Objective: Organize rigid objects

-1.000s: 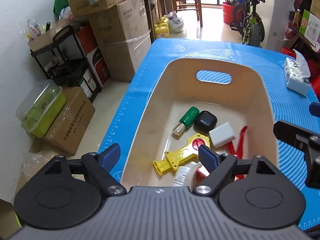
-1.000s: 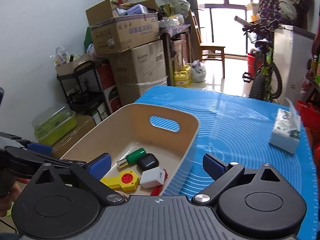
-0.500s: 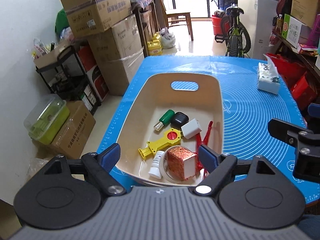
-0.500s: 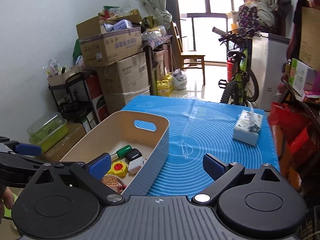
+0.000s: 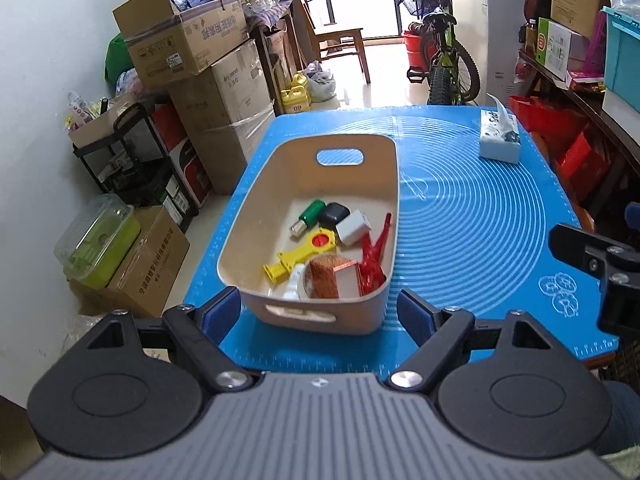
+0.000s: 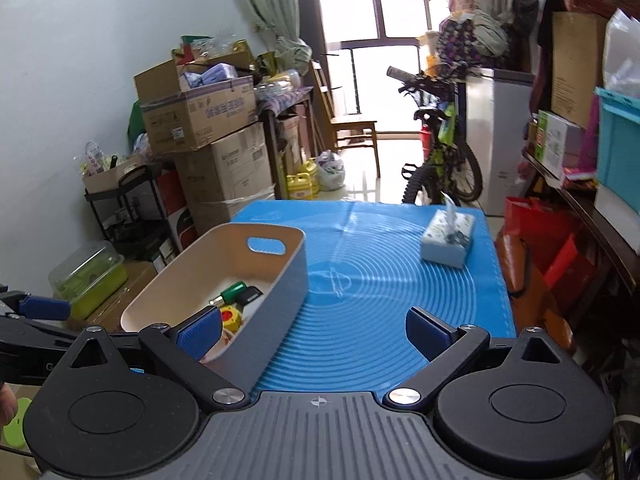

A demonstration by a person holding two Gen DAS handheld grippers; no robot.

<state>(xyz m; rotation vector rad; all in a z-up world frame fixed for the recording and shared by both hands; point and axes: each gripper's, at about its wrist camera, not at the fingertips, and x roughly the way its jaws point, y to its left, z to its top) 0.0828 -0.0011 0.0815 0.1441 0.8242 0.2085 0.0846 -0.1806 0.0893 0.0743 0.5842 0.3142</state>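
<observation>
Beige bin (image 5: 256, 216) was seen ahead of both grippers' blue fingers (image 5: 222, 310), spread apart and empty; small objects (image 5: 320, 240) were gathered inside, apparently sorted.

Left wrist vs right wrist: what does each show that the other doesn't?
Left wrist only: the near contents of the bin: yellow tool, red clip, orange-patterned box, white bottle, plus the bin's near handle slot.

Right wrist only: the bin's grey outer side wall, the curtain and the upper window.

Both: the bin on the blue mat, green bottle, tissue pack, bicycle, stacked cartons. Each view shows its own fingers apart, holding nothing.
</observation>
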